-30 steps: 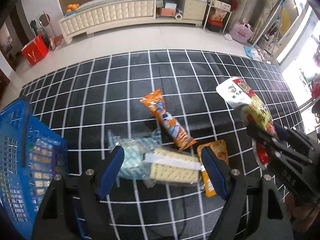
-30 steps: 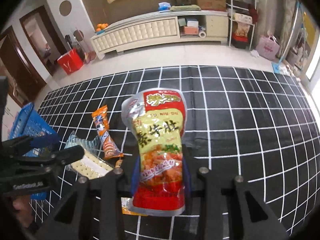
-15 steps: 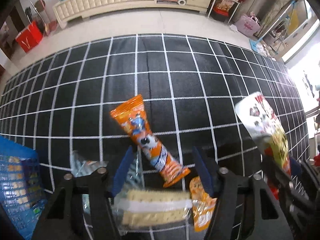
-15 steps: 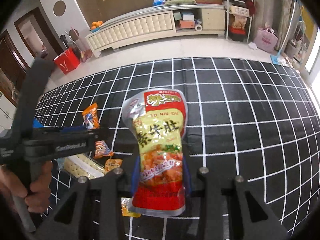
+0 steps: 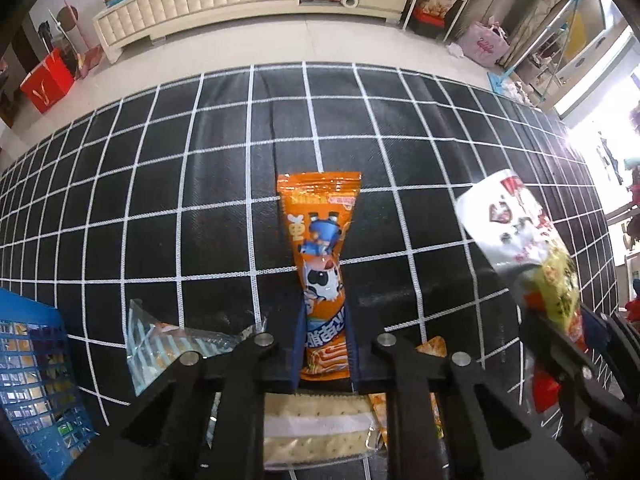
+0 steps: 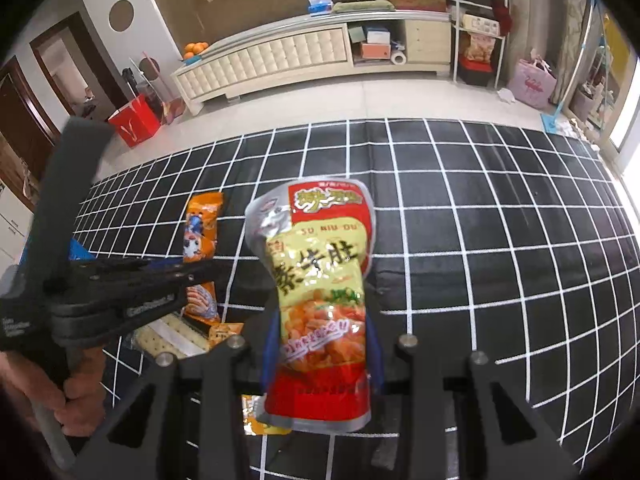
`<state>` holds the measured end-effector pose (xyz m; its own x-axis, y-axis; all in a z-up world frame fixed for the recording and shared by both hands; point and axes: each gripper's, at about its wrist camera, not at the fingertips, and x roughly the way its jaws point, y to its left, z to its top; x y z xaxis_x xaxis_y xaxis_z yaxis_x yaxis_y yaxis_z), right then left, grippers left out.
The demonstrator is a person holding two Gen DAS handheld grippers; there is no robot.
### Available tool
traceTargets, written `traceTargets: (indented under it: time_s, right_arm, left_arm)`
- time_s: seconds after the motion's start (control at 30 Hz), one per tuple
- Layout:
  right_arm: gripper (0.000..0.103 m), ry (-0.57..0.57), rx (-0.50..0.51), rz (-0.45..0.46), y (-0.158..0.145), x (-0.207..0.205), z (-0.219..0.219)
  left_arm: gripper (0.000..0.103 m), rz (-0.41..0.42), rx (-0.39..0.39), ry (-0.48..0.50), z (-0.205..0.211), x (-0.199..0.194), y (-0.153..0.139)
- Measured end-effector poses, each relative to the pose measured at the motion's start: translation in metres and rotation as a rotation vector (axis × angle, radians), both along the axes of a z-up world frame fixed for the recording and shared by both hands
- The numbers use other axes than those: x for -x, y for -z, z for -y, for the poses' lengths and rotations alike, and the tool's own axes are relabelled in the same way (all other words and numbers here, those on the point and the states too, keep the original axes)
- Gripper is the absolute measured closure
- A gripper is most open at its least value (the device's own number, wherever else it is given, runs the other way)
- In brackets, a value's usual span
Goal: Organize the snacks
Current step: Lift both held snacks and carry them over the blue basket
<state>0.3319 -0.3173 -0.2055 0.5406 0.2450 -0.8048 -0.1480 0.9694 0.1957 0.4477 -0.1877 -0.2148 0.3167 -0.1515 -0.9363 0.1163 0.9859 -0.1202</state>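
- Left gripper (image 5: 325, 344): jaws closing on the orange snack packet (image 5: 322, 264), lying on the grid-patterned mat (image 5: 224, 184).
- Right gripper (image 6: 322, 344): clamped narrow on the red-yellow snack pouch (image 6: 320, 288).

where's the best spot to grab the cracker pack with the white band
Grip the cracker pack across its short width at the white band, coming from above. It lies flat on the grid cloth, and the band marks its stiff middle, so it should lift level.

Your cloth (image 5: 224, 184) is black with a white grid. The long packet (image 5: 322, 264) is orange; the pouch (image 6: 320, 292) red and yellow; the basket (image 5: 32, 380) blue.
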Motion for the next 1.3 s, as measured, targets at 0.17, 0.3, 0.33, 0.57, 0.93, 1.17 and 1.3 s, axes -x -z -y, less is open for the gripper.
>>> traceTargets:
  time_s: [0.17,0.3,0.33,0.57,0.93,1.17,1.3]
  right_arm:
    - [0.062,-0.004,-0.012,0.017,-0.013,0.009,-0.008]
    - [0.062,-0.015,0.004,0.047,-0.031,0.025,-0.017]
    - [0.062,-0.022,0.015,0.057,-0.037,0.032,-0.020]
    - [0.062,-0.040,0.057,0.123,-0.081,0.062,-0.032]
    - [0.062,-0.092,0.077,0.189,-0.127,0.099,-0.079]
    - [0.062,-0.169,0.102,0.223,-0.145,0.115,-0.133]
    - [0.062,-0.219,0.120,0.241,-0.151,0.124,-0.163]
  left_arm:
    - [0.088,0.046,0.007,0.015,-0.007,0.013,-0.019]
    - [0.088,0.071,0.010,0.035,-0.013,0.032,-0.037]
    - [0.088,0.083,0.005,0.042,-0.014,0.038,-0.042]
    - [0.088,0.153,0.027,0.056,-0.042,0.073,-0.085]
    - [0.088,0.278,0.064,0.061,-0.099,0.140,-0.149]
    - [0.088,0.353,0.084,0.020,-0.157,0.180,-0.186]
    - [0.088,0.384,0.065,-0.015,-0.200,0.198,-0.198]
